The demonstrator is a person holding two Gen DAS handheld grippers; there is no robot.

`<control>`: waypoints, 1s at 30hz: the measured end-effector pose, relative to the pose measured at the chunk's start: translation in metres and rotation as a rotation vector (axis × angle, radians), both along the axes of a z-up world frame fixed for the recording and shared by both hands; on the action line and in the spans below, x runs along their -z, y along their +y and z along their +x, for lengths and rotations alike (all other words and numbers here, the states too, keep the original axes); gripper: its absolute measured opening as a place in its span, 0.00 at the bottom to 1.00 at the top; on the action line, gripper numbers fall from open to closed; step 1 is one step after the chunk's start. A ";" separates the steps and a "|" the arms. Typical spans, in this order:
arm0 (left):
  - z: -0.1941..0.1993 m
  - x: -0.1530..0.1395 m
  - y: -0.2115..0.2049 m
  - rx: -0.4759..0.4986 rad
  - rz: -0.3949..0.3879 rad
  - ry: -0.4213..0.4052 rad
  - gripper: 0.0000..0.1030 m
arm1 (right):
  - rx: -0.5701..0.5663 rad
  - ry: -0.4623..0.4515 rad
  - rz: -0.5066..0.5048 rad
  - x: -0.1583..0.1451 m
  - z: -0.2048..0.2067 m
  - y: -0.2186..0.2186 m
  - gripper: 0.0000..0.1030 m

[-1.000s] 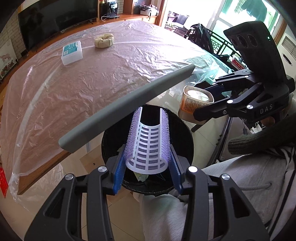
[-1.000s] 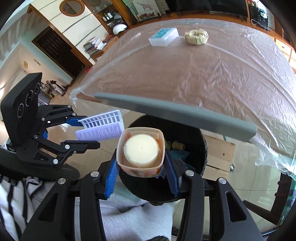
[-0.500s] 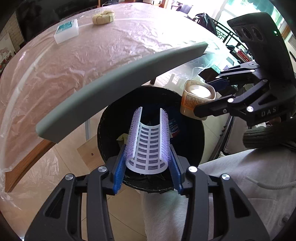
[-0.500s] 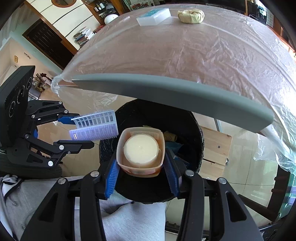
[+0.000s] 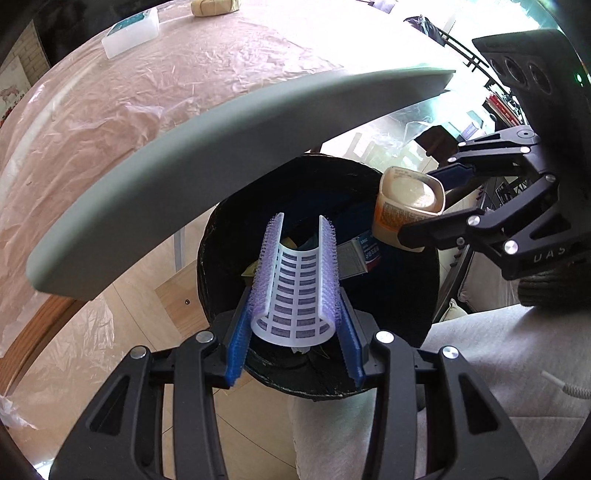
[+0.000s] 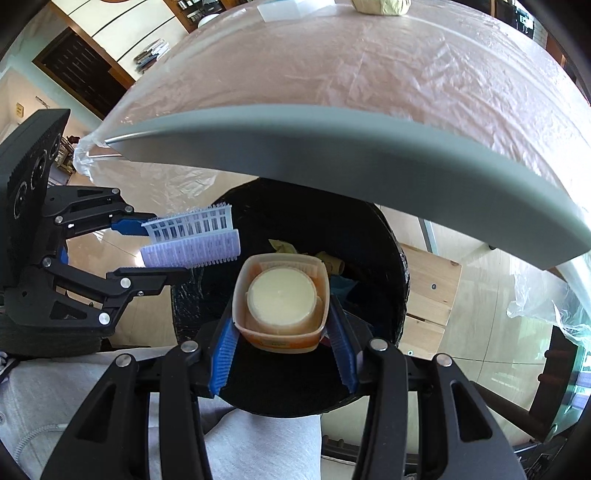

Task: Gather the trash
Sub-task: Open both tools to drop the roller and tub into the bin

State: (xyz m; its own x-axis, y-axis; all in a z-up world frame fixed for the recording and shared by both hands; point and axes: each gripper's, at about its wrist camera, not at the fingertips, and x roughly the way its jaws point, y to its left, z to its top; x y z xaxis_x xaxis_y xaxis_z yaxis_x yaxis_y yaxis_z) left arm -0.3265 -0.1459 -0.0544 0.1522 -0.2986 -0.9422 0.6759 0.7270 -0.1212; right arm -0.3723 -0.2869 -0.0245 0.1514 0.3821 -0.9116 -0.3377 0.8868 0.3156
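Observation:
My left gripper (image 5: 295, 325) is shut on a white and purple bristled hair roller (image 5: 297, 284), held over the open black trash bin (image 5: 417, 317). It also shows in the right wrist view (image 6: 192, 240). My right gripper (image 6: 282, 332) is shut on an orange plastic cup with a cream lid (image 6: 282, 299), also over the bin (image 6: 388, 251); the cup shows in the left wrist view (image 5: 406, 206) at the bin's right rim. Paper and wrappers lie inside the bin.
The bin's grey lid (image 5: 221, 147) stands raised behind the opening. Beyond it the table under pink plastic sheet (image 5: 147, 85) holds a white box (image 5: 129, 33) and a beige lump (image 5: 214, 5). A wooden stool (image 6: 432, 291) stands right of the bin. Grey-trousered legs are below.
Both grippers have moved down and forward over the bin opening, each still holding its item. The lid and table edge now loom larger and higher in both views.

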 end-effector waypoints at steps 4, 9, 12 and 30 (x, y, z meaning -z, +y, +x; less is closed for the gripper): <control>0.004 0.003 -0.005 0.002 0.001 0.002 0.42 | 0.004 0.010 -0.008 0.004 0.000 0.002 0.44; 0.012 0.002 -0.002 -0.013 -0.083 0.042 0.59 | 0.011 0.008 -0.009 0.007 0.000 -0.002 0.48; 0.016 -0.005 0.005 -0.040 -0.116 0.059 0.76 | 0.034 -0.012 -0.009 0.000 -0.003 -0.006 0.70; 0.108 -0.136 0.036 -0.241 -0.203 -0.331 0.95 | 0.260 -0.422 -0.056 -0.123 0.100 -0.043 0.95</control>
State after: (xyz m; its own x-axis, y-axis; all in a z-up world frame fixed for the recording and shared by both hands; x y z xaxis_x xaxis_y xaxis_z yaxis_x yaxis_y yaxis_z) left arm -0.2181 -0.1103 0.0815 0.5236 -0.3913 -0.7568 0.5163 0.8523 -0.0834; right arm -0.2725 -0.3297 0.0983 0.5955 0.2351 -0.7682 -0.1913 0.9702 0.1487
